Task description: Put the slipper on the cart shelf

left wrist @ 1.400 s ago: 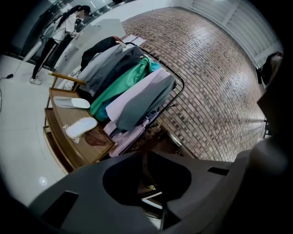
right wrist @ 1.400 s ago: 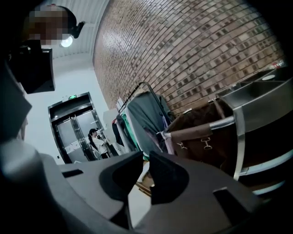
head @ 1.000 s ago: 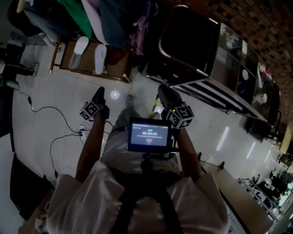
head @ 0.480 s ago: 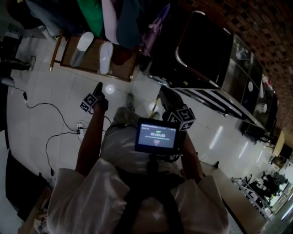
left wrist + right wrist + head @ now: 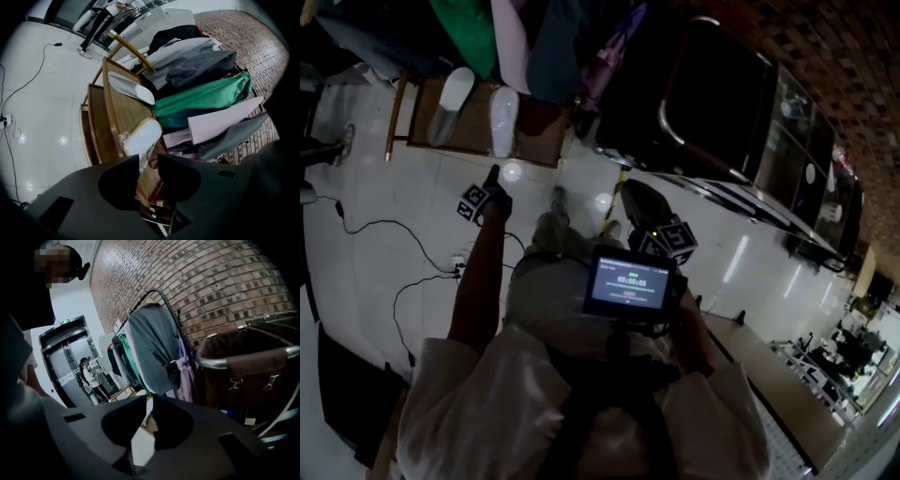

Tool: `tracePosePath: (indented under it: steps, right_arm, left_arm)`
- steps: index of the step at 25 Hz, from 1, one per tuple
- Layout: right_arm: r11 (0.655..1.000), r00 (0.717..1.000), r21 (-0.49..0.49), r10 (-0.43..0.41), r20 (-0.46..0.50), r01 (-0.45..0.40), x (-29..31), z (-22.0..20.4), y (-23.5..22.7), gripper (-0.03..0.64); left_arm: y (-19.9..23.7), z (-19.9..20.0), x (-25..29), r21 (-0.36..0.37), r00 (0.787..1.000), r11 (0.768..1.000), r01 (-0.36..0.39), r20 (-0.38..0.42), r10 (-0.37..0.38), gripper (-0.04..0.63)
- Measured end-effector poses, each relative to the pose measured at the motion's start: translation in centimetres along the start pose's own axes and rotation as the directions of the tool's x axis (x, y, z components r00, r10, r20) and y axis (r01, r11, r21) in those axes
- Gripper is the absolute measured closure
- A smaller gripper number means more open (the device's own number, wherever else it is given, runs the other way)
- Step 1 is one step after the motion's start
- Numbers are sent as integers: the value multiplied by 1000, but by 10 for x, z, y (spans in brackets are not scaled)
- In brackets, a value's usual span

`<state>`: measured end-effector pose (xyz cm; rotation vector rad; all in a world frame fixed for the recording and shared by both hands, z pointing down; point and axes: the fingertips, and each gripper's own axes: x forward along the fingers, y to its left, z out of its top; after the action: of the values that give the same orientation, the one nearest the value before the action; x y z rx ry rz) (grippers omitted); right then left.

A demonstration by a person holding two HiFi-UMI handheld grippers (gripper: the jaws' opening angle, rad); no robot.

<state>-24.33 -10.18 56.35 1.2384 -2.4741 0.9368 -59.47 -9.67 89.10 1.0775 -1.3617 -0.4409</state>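
Two white slippers lie on the low wooden shelf of the clothes-rack cart: one at the left, one beside it. In the left gripper view the nearer slipper, partly in clear plastic, lies just beyond the jaws, and the other slipper lies farther along the shelf. My left gripper points at the shelf from a short way off; its jaws are opening and nothing is gripped between them. My right gripper is held back over the floor, shut and empty.
Clothes hang thickly over the shelf. A dark laundry cart with a chrome rail stands to the right. Cables trail over the white floor at the left. A person stands far off by lift doors.
My left gripper has moved forward toward the shelf and nearer slipper. Both slippers lie on the shelf as before. The right gripper has hardly shifted.
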Motion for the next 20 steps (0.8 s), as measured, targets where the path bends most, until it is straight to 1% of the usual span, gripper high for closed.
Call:
tracePosePath:
  steps: [3, 6, 9, 10, 11, 13, 14, 16, 20]
  right_arm:
    - [1000, 999, 6, -26, -37, 26, 5, -4, -6, 561]
    - [999, 997, -5, -42, -64, 41, 12, -9, -10, 562]
    - [999, 997, 7, -32, -76, 33, 17, -34, -26, 561]
    - [1000, 997, 13, -28, -75, 29, 20, -37, -28, 561]
    - [999, 997, 16, -28, -76, 29, 23, -32, -25, 561]
    - [999, 995, 17, -38, -87, 39, 30, -16, -14, 561]
    - [999, 994, 16, -44, -95, 45, 33, -13, -12, 561]
    - [998, 993, 10, -54, -104, 55, 38, -12, -11, 561]
    - [999, 996, -11, -40, -80, 39, 57, -5, -4, 561]
  left_arm:
    - [12, 5, 16, -16, 1000, 1000, -25, -14, 25, 464]
    - [21, 7, 32, -5, 998, 999, -44, -47, 44, 459]
    - [27, 8, 43, -8, 995, 997, -72, -74, 71, 459]
    - [29, 9, 46, -8, 993, 997, -82, -80, 82, 459]
    - [32, 9, 48, -9, 992, 996, -93, -87, 92, 459]
    - [36, 8, 53, -18, 989, 994, -107, -102, 105, 437]
    - [34, 7, 55, -25, 989, 994, -107, -107, 104, 436]
    - [30, 7, 59, -33, 988, 994, -105, -115, 101, 411]
    - [45, 4, 65, -40, 983, 990, -136, -130, 129, 411]
